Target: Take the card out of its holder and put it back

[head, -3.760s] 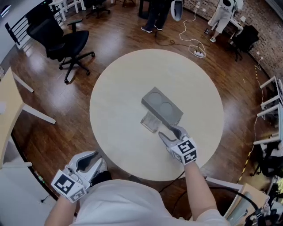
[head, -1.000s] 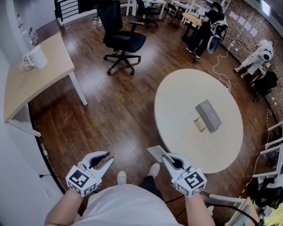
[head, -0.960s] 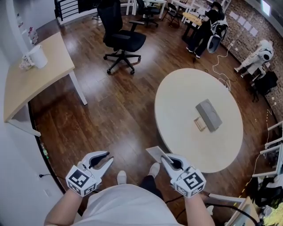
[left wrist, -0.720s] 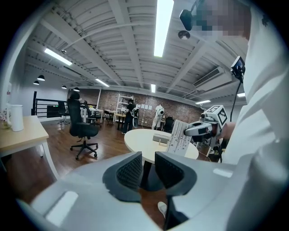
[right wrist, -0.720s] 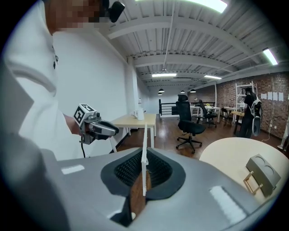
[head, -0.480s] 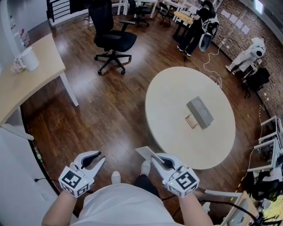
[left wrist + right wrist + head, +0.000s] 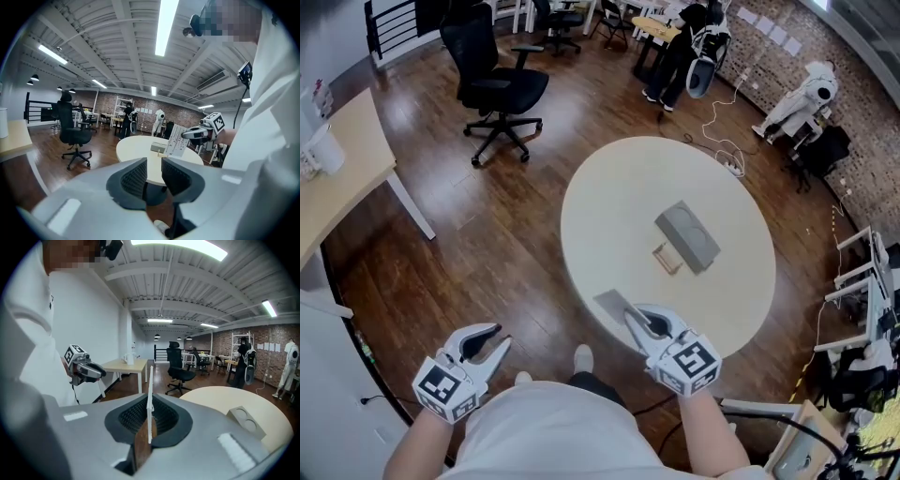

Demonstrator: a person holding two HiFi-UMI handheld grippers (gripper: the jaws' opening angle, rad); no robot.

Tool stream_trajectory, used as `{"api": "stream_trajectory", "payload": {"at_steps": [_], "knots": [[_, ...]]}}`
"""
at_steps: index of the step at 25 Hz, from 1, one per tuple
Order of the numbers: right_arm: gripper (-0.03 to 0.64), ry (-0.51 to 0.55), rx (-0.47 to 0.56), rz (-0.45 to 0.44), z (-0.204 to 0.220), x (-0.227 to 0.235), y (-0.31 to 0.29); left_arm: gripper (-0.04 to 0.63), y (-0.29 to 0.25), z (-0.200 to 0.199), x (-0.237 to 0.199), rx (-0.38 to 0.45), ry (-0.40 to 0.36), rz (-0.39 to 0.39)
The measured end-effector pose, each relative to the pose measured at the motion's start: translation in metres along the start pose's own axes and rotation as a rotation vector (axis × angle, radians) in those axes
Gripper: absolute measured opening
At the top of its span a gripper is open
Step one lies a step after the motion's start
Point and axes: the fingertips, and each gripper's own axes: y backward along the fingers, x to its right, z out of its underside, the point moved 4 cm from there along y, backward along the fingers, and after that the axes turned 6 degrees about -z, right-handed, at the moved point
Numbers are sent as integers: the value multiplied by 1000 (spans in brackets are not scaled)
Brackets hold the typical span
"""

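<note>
My right gripper (image 7: pixel 631 317) is shut on a thin pale card (image 7: pixel 612 305), which hangs over the near edge of the round cream table (image 7: pixel 609 197). In the right gripper view the card (image 7: pixel 149 394) stands edge-on between the closed pads. The small clear card holder (image 7: pixel 667 257) stands mid-table against a grey block (image 7: pixel 686 236) with two round recesses. My left gripper (image 7: pixel 499 335) is held low at the left over the wooden floor, open with nothing in it. The left gripper view shows a gap between its pads (image 7: pixel 135 177).
A black office chair (image 7: pixel 492 84) stands beyond the table at the left and a wooden desk (image 7: pixel 337 178) at the far left. A person (image 7: pixel 675 47), a white robot (image 7: pixel 797 103) and floor cables (image 7: pixel 727 155) are at the far side.
The table has come closer and slid left in the head view. My right gripper, still shut on the card, has gone from over the floor to the table's near edge. The left gripper stays open.
</note>
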Motion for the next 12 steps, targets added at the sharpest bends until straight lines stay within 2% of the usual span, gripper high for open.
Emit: {"api": "stream_trajectory", "payload": {"at_steps": [7, 12], "knots": [[21, -15, -12, 131, 24, 127, 44, 101, -62, -36, 21, 16, -10, 6], [21, -45, -24, 183, 51, 209, 60, 101, -96, -51, 32, 3, -5, -22]]}}
